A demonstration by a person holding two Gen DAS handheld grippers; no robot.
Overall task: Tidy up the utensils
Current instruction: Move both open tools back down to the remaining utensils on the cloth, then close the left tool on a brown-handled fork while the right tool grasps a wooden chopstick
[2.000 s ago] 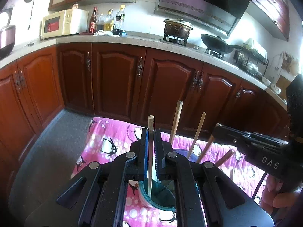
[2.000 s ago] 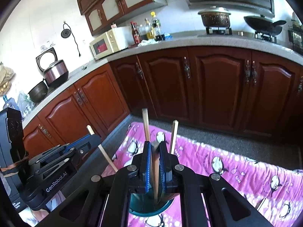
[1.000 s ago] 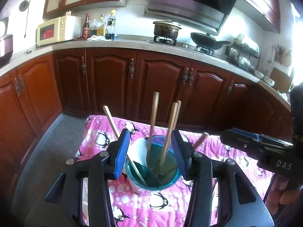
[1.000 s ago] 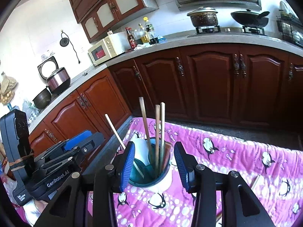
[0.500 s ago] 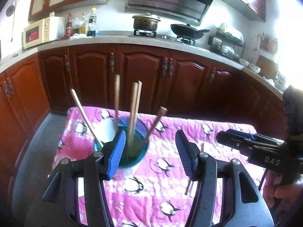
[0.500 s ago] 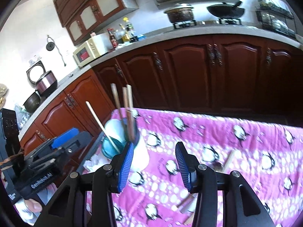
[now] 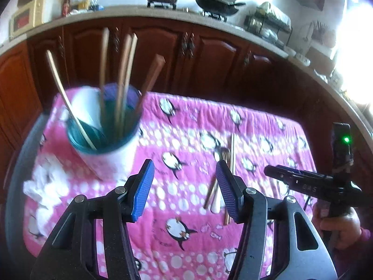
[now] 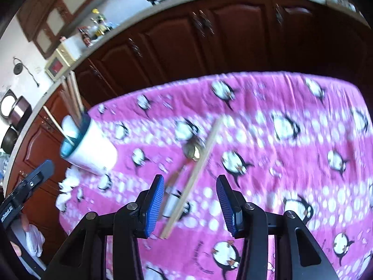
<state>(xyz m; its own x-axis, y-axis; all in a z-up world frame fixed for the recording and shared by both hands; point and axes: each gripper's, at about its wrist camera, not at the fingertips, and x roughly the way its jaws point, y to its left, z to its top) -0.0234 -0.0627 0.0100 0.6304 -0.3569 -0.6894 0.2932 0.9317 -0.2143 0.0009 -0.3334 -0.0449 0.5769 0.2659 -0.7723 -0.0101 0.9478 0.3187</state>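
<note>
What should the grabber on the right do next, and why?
Probably lower the right gripper and close on the chopstick lying loose on the penguin cloth. Its jaws stand open and empty above it, and the other chopsticks already stand in the cup.

Bare pink cloth (image 7: 186, 126) lies open from 12 to 3 o'clock; the cup (image 7: 109, 149) with 5 chopsticks (image 7: 123, 70) blocks 10 o'clock, loose utensils (image 8: 198, 161) clutter centre.
</note>
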